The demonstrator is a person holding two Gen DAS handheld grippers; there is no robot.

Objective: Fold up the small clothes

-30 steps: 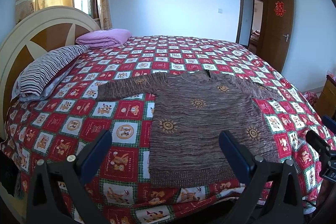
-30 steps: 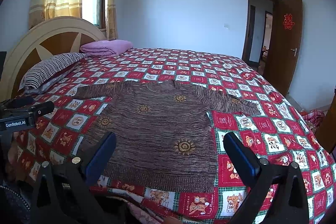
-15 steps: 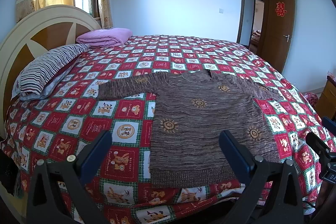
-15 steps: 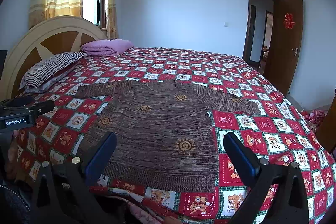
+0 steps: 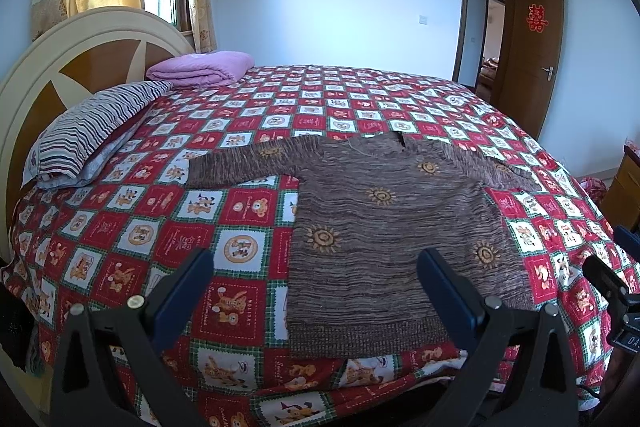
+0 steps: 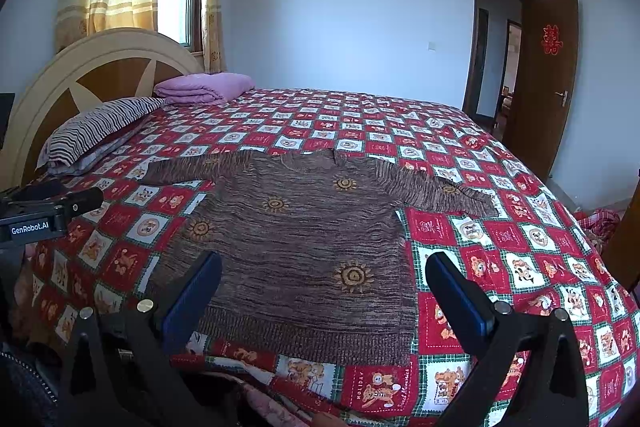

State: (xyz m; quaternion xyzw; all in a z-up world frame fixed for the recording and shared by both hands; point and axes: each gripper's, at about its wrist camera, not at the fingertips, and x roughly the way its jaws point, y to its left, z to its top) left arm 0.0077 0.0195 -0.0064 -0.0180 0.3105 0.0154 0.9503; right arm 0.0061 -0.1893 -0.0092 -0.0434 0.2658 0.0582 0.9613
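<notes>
Fingers: both pairs of blue-padded black fingers are standing spread wide, gripping nothing; one left pad [image 5: 186,293] is showing at 7 o'clock of the left wrist view, one right pad [image 6: 456,293] at 5 o'clock of the right wrist view.
Left gripper [image 5: 314,287]: it is hovering over the near edge of the bed, its jaws parted, with the sweater's hem lying between and beyond the two pads, not touching them.
Right gripper [image 6: 324,287]: it is hanging above the same near edge, jaws parted, framing the lower half of the sweater without contact.
Brown knitted sweater with orange sun motifs [image 5: 392,223]: it is lying flat and unfolded on the bed, hem toward the cameras, neck toward 12 o'clock, both sleeves stretching out sideways toward 9 and 3 o'clock.
Red, white and green checked bedspread with cartoon squares [image 5: 120,227]: it is covering the whole bed under the sweater.
Striped grey and white pillow [image 5: 88,131]: it is resting at 9 o'clock, against the headboard.
Folded lilac blanket [image 5: 200,69]: it is sitting at 11 o'clock, just beyond the pillow.
Cream and brown round wooden headboard [image 6: 104,67]: it is rising at 10 o'clock.
Brown wooden door [image 6: 548,83]: it is standing open at 2 o'clock, bearing a red paper emblem.
</notes>
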